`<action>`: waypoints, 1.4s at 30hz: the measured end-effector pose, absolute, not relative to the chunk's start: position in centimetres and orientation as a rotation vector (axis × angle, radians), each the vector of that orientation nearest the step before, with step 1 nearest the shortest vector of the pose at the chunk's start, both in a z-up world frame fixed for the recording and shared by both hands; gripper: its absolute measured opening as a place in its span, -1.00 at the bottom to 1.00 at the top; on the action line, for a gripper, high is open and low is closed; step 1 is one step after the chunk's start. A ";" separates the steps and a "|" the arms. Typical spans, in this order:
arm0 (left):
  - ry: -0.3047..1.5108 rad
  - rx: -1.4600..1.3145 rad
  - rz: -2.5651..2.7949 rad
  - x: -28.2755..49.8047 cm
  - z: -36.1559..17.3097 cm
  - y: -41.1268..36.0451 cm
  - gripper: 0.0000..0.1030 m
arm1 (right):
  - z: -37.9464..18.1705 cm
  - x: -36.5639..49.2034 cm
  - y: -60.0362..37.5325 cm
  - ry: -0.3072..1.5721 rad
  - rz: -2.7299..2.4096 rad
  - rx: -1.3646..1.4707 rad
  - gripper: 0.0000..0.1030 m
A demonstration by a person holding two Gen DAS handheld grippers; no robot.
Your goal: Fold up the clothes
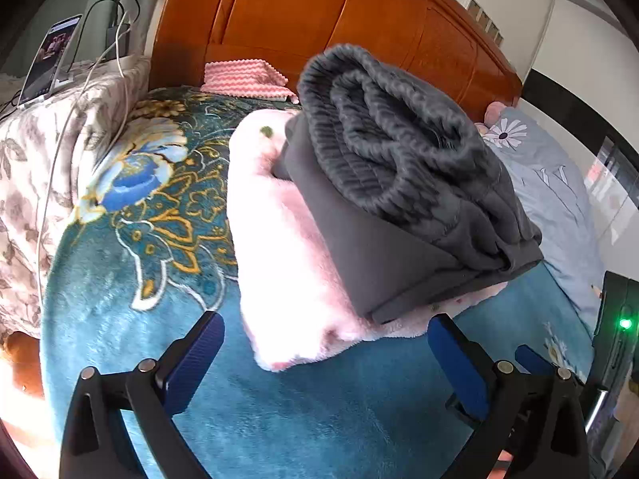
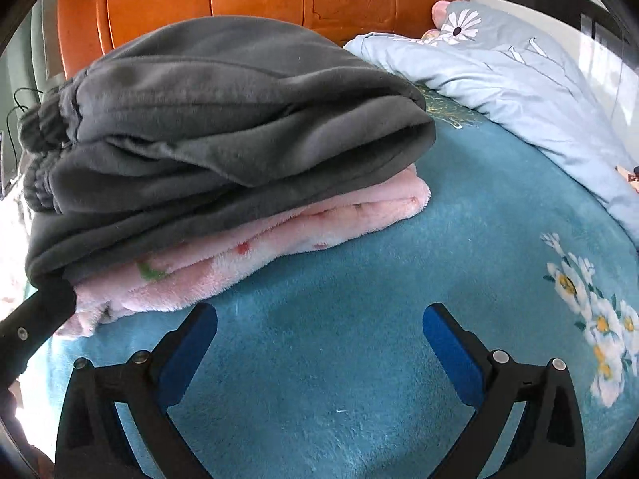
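This is a bedroom in a home. A bed (image 2: 359, 239) fills both views, spread with a plush teal blanket (image 1: 139, 239) printed with blue and gold flowers. At twelve o'clock stands a polished orange wooden headboard (image 1: 319, 20). A pale blue quilt (image 2: 519, 80) with a daisy print (loosely bunched) lies at two o'clock, and a pink zigzag pillow (image 1: 243, 76) rests against the headboard. At ten o'clock a bedside stand under a floral cloth (image 1: 36, 159) carries a propped phone (image 1: 48, 60) and charging cables (image 1: 116, 36). Folded on the bed sit dark grey trousers (image 2: 219, 119) over a pink fleece garment (image 2: 279, 239).
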State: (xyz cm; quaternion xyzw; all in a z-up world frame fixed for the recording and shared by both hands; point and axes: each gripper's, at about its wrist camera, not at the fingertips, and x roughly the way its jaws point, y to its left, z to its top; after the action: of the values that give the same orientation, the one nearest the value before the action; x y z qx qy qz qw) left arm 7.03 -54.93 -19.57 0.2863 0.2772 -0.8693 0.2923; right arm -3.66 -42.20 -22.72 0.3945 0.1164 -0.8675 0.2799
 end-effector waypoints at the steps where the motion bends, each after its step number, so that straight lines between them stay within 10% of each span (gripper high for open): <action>1: 0.735 0.765 -2.314 6.9 -19.8 -54.7 1.00 | -22.8 -3.6 -42.2 0.315 -2.330 1.054 1.00; 42: 0.729 0.841 -2.217 4.6 -21.8 -54.1 1.00 | -20.6 -3.6 -43.1 0.435 -2.425 1.046 1.00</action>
State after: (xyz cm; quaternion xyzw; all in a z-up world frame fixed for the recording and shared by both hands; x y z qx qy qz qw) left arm 4.62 -54.09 -21.82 0.3206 0.2779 -0.8453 0.3247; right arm -3.57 -43.10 -20.62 0.3803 0.1582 -0.8816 0.2303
